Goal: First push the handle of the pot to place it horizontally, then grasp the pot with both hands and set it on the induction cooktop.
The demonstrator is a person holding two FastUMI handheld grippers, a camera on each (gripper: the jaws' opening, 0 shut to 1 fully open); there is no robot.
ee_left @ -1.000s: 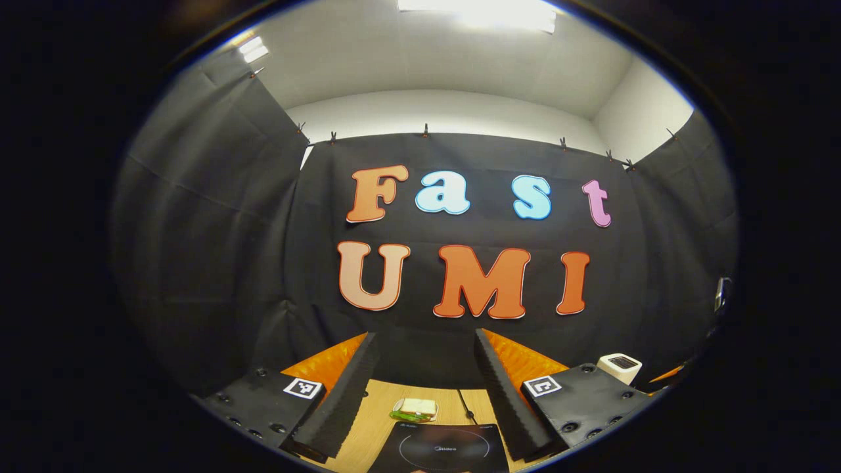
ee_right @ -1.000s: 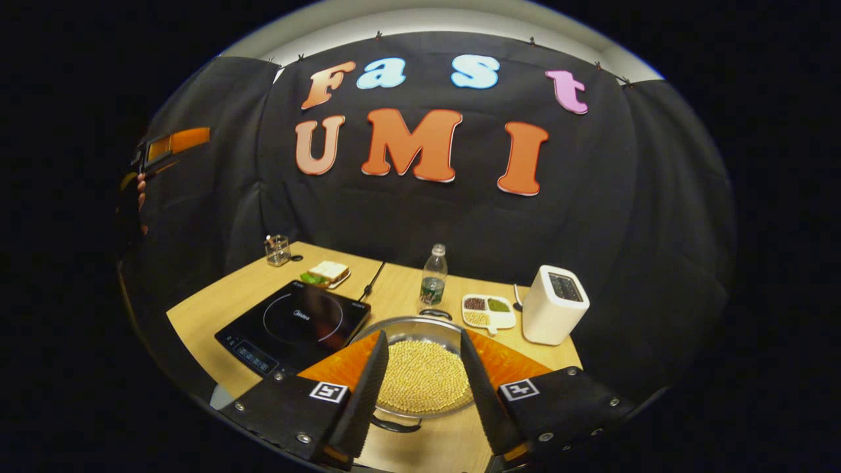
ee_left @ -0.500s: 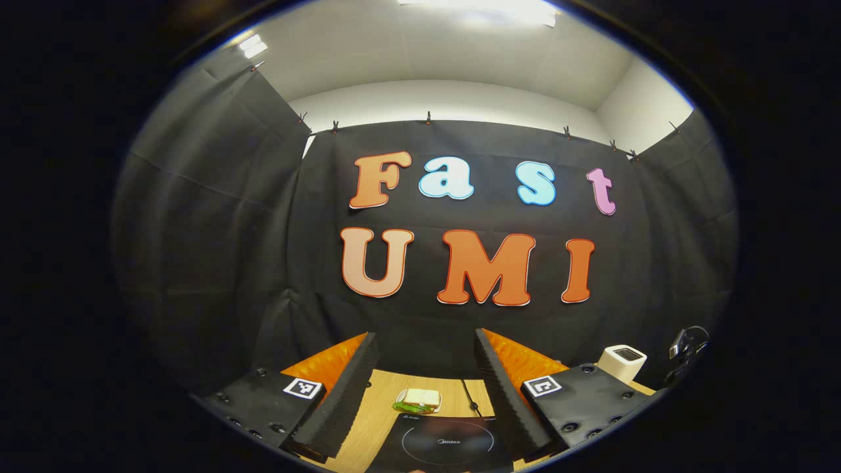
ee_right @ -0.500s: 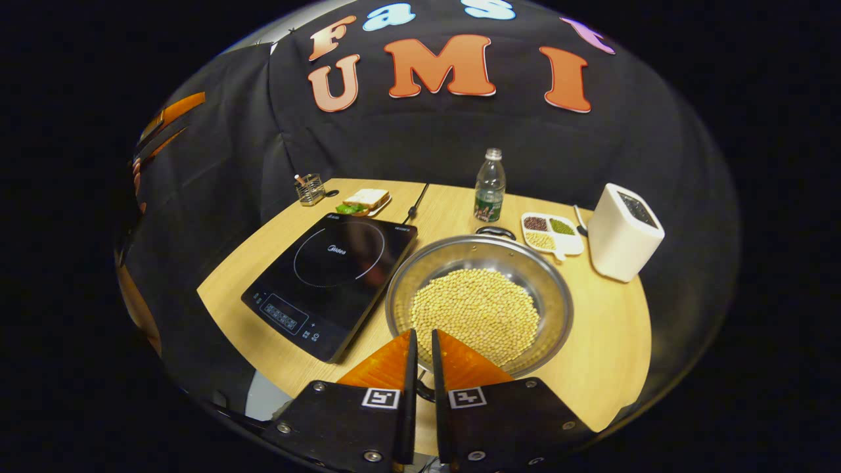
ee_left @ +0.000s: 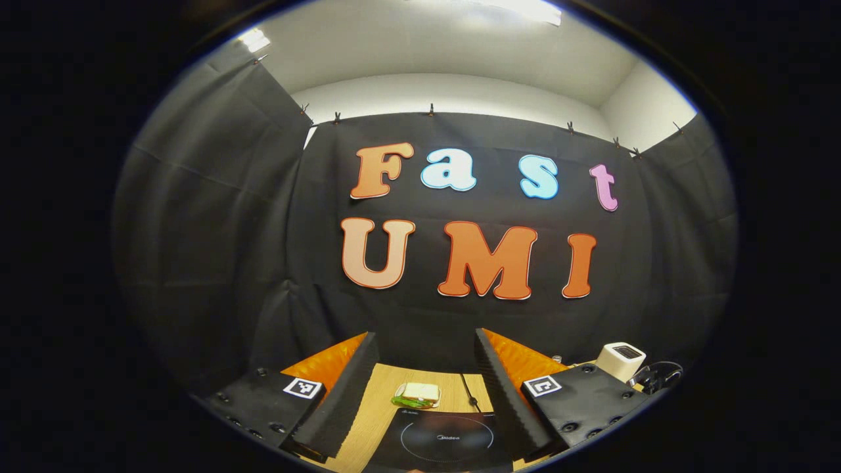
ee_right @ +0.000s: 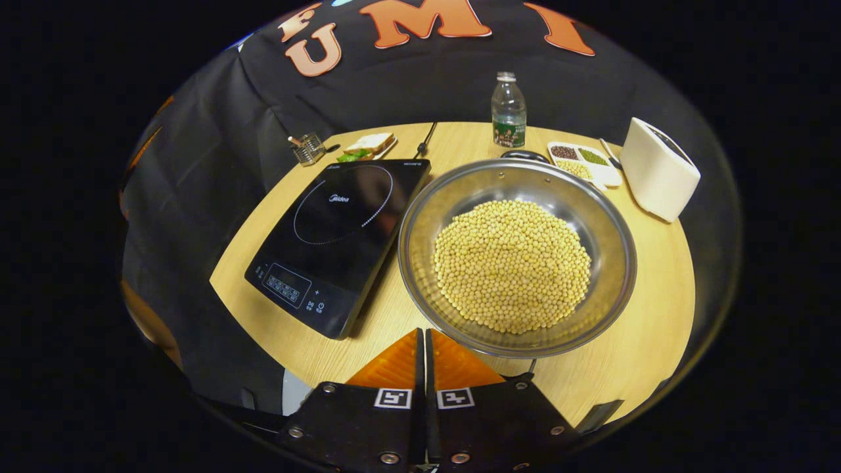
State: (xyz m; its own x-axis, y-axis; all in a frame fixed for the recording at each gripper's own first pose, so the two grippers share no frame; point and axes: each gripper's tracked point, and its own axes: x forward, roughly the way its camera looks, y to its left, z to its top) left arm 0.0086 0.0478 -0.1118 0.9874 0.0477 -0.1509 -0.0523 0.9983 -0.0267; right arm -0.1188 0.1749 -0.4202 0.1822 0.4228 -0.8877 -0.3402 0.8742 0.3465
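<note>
Right gripper (ee_right: 424, 335): closed, empty, now nearer pot (ee_right: 517, 256) at 6 o'clock.
Left gripper (ee_left: 426, 358): open, idle.
Handle: unpushed.

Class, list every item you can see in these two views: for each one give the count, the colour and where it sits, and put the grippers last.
Table: one, light wood, under everything.
Induction cooktop: one, black, left of the pot.
Pot: one, silver metal, centre of table, beside the cooktop.
Beans: a heap, pale yellow, inside the pot.
Water bottle: one, clear, behind the pot.
Divided dish: one, white, holding dark, green and yellow grains, back right.
Toaster: one, white, far right.
Sandwich plate: one, bread with greens, behind the cooktop.
Wire holder: one, metal, back left.
Left gripper: open, raised above the cooktop.
Right gripper: shut, at the pot's near rim.
</note>
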